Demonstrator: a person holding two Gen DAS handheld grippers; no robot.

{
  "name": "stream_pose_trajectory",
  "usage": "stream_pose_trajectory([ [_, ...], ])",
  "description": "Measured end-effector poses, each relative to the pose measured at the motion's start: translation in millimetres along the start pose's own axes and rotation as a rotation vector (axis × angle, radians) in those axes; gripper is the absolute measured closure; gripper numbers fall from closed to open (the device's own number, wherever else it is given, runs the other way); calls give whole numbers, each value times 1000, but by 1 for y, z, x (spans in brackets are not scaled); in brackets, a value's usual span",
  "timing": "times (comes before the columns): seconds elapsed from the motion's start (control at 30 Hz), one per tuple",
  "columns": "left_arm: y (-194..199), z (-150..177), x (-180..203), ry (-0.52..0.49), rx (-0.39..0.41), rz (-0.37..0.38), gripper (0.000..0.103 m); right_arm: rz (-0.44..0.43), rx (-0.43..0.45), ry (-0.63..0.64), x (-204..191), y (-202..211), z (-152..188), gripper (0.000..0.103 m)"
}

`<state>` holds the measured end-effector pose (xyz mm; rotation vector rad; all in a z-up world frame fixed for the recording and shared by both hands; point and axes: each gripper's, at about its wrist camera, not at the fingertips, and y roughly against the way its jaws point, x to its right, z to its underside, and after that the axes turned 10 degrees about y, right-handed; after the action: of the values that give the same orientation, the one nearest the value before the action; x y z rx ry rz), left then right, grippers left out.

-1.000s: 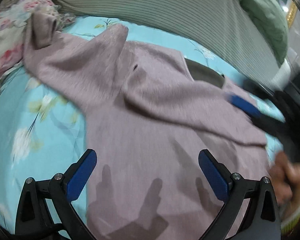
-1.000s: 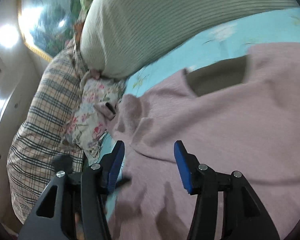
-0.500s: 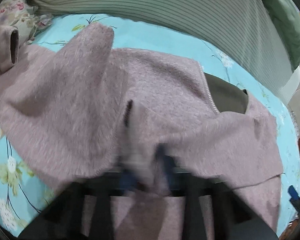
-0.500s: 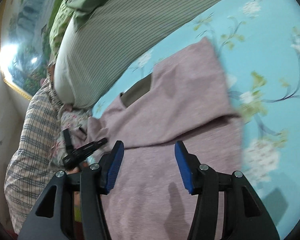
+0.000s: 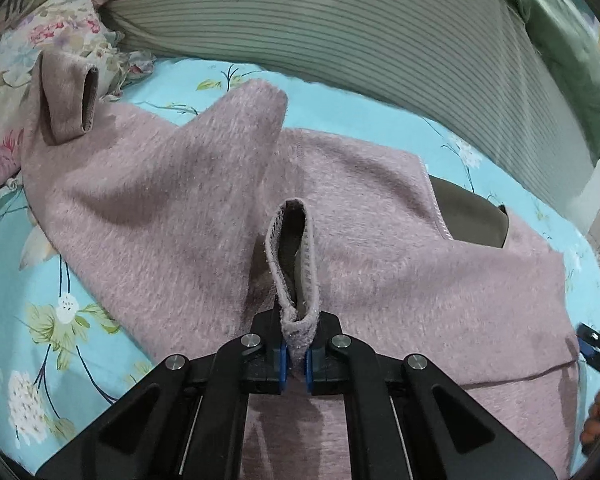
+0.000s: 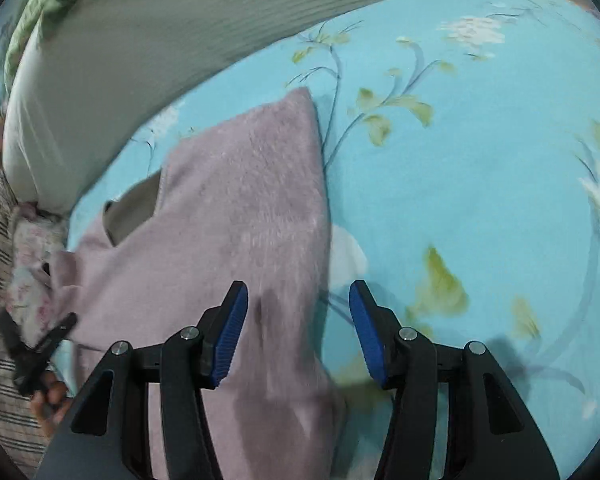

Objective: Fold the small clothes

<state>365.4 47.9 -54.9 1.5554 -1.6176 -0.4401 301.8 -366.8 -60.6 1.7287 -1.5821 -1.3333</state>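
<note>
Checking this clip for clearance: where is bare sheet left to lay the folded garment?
Open blue floral sheet lies right of the pink sweater, below the striped pillow. The left side is crowded by the floral bedding.

The left claw (image 5: pixel 296 354), open before, now pinches the sweater's cuff (image 5: pixel 294 264).

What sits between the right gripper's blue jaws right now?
In the right wrist view, the fuzzy mauve knit garment's side edge and turquoise floral bedsheet lie between the closing jaws of the right gripper, not yet pinched.
</note>
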Motion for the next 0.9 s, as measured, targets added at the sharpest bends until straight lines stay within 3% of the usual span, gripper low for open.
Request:
stream_pose_trajectory([
  [0.03,0,0,0,-1,-3,2,98,-1,-10,14,-2,-1,-3,95],
  [0.17,5,-3,-4,20,-42,39,97,35,7,20,6,7,-4,95],
  [0.27,15,-7,4,-26,-11,44,90,50,-3,1,14,7,4,95],
  [0.37,1,-8,-2,-32,-37,-40,90,82,13,-37,11,25,9,70],
  [0.43,-8,-4,-15,-7,-78,-63,90,75,73,-53,3,48,14,46],
  [0.53,6,1,-24,-4,-55,-54,90,18,119,-24,-14,72,23,44],
  [0.67,35,-2,-38,-11,12,-66,68,-88,121,18,-45,86,39,42],
  [0.8,55,-26,-72,41,97,-183,33,-180,82,57,-79,81,56,40],
  [0.9,55,-50,-96,64,118,-277,31,-218,43,85,-97,74,66,39],
])
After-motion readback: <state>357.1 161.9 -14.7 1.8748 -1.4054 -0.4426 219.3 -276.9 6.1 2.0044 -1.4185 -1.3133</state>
